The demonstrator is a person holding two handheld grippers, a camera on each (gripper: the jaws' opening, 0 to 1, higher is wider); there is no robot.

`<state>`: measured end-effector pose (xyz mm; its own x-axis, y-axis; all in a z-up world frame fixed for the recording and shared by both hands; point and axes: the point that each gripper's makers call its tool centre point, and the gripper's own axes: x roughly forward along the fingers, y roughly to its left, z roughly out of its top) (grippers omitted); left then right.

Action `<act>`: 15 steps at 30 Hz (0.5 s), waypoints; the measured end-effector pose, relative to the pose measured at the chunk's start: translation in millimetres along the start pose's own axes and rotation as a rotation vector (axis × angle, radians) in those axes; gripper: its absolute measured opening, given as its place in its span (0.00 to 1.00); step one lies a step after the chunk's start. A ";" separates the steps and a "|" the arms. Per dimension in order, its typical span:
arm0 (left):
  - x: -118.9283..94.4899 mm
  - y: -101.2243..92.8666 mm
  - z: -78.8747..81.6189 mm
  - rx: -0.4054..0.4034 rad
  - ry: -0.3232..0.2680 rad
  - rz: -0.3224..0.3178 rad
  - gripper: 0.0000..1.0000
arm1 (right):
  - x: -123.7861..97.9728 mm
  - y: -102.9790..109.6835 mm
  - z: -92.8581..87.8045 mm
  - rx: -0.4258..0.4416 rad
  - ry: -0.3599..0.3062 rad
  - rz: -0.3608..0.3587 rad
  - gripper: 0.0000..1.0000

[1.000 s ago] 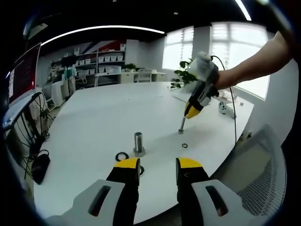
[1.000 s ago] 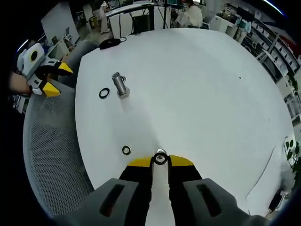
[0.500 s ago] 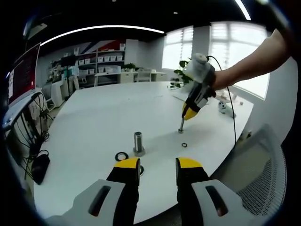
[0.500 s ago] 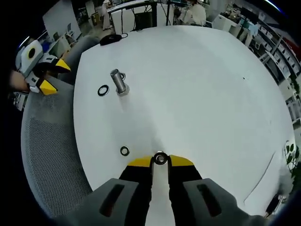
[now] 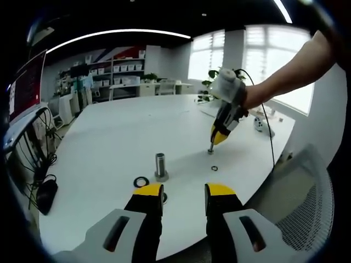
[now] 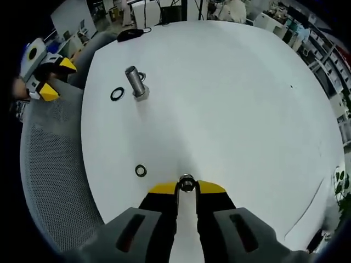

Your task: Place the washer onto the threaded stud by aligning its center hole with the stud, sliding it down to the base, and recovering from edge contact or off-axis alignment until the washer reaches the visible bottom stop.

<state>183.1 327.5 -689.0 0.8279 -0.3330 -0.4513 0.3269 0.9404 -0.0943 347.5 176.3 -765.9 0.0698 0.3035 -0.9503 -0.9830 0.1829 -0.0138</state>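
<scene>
Plainly small, thin, rigid metal: washer (image 6: 141, 170) flat on the white bench (image 6: 230, 98), just left of the right claw (image 6: 186, 188); light, slick, likely to skate if nudged. Best taken by opposite rim edges, hole kept free, or tipped up first. Two more rings, (image 6: 117, 94) and another partly hidden behind, beside the upright threaded stud (image 6: 135, 82), well apart. Right claw nearly together on a small bolt (image 6: 186, 182) standing on the bench. Left claw (image 5: 184, 193) apart, empty, hanging near the stud (image 5: 160, 166).
</scene>
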 end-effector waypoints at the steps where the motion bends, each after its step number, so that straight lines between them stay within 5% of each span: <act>1: 0.0 -0.1 0.0 0.001 0.000 -0.001 0.28 | 1.1 -0.1 -0.7 0.003 0.003 -0.001 0.14; 15: 0.3 -1.8 -1.8 0.002 0.009 -0.014 0.28 | 20.5 -2.7 -12.1 0.028 0.046 -0.003 0.14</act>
<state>181.9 325.9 -690.5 0.8189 -0.3457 -0.4581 0.3394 0.9354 -0.0993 349.5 170.7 -789.1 0.0642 0.2602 -0.9634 -0.9777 0.2099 -0.0085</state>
